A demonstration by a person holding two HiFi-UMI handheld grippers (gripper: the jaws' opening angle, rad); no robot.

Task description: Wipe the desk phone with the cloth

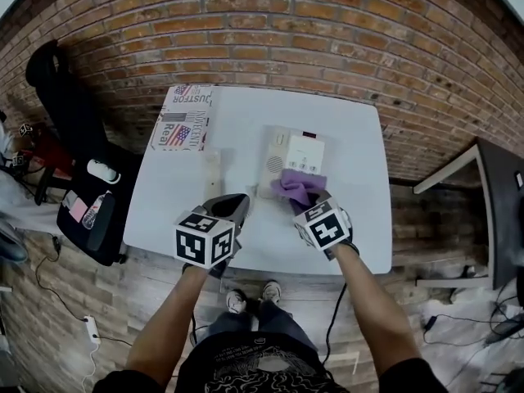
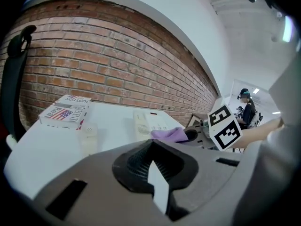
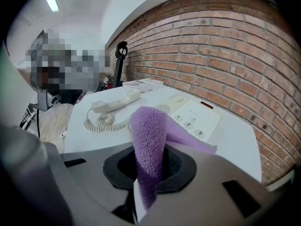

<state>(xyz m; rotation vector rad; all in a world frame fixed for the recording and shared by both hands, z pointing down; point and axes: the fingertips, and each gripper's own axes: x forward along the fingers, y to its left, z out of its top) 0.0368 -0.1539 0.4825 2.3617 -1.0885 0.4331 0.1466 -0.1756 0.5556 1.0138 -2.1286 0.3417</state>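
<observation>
One purple cloth [image 3: 148, 140] in right hand-held gripper [image 3: 141, 192]; one desk phone [image 3: 196, 119]

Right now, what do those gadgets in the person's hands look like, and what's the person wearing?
Both the left gripper and right gripper have grey bodies with black ribbed jaw pads. Each carries a white cube printed with black square markers. A black cable hangs from the right one. The person wears a black short-sleeved T-shirt with pale print.
</observation>
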